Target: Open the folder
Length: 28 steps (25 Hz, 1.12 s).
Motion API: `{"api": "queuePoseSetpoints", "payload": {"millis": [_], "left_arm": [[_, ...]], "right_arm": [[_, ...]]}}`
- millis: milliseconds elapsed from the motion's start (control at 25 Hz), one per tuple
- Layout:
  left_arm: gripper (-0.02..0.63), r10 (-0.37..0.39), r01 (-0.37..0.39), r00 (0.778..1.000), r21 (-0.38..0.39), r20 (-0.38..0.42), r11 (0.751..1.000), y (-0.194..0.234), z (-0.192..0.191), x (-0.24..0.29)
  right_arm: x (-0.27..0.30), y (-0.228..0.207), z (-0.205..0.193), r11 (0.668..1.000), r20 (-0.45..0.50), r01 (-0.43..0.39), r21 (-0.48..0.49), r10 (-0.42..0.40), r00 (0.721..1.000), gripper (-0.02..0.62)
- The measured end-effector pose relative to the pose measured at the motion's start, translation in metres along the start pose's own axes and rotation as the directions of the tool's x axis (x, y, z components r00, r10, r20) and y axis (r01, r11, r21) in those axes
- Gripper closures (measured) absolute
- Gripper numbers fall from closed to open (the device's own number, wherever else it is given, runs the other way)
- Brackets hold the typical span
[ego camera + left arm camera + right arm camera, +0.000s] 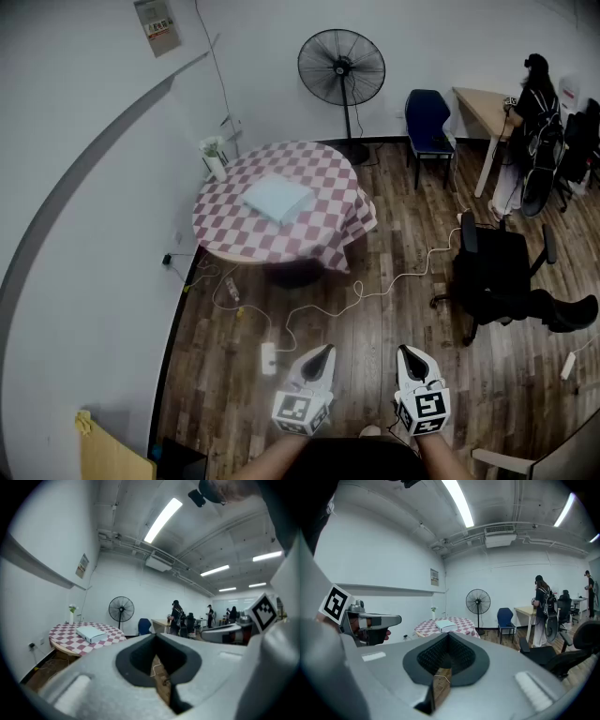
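The left gripper (322,351) and the right gripper (405,352) are held clenched, with nothing caught between the jaws of either. Well ahead of both, out of reach, the folder (278,198) is seen lying flat on the checked table (323,230). Cables (375,289) are strewn across the floor between, so a foot could be snagged on the approach. If the jaws are not parted first, the cover would likely be pushed, not lifted.

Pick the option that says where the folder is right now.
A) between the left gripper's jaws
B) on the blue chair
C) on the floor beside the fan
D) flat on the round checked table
D: the pale folder lies flat on the checked cloth of the round table, while the left gripper and right gripper are shut and empty, well short of it.
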<state>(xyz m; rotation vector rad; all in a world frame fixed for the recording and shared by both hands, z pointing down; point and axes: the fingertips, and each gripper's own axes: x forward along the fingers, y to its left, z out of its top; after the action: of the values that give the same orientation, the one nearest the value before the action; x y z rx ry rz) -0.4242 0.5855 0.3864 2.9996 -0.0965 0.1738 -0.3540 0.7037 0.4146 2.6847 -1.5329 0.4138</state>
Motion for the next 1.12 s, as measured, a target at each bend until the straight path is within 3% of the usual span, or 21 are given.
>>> {"api": "queuePoseSetpoints", "payload": {"millis": [440, 800, 960, 1120], "left_arm": [[0.601, 0.024, -0.024, 0.999, 0.005, -0.026, 1.0, 0.013, -0.017, 0.046], [0.601, 0.0, -0.001, 1.0, -0.031, -0.031, 1.0, 0.09, -0.008, 0.137], [0.601, -0.003, 0.002, 0.999, -0.034, -0.043, 0.999, 0.139, 0.006, 0.176], [0.601, 0.0, -0.001, 0.999, -0.026, -0.035, 1.0, 0.186, 0.022, 0.219]], "right_arm": [[0.039, -0.04, 0.0, 0.998, 0.013, -0.016, 0.057, 0.015, 1.0, 0.594], [0.15, -0.082, 0.022, 0.996, 0.006, 0.089, 0.02, -0.089, 0.996, 0.594], [0.213, -0.086, 0.035, 0.995, -0.023, 0.065, 0.071, -0.064, 0.998, 0.594], [0.274, -0.086, 0.059, 0.999, -0.022, 0.025, 0.034, -0.024, 0.999, 0.594]]}}
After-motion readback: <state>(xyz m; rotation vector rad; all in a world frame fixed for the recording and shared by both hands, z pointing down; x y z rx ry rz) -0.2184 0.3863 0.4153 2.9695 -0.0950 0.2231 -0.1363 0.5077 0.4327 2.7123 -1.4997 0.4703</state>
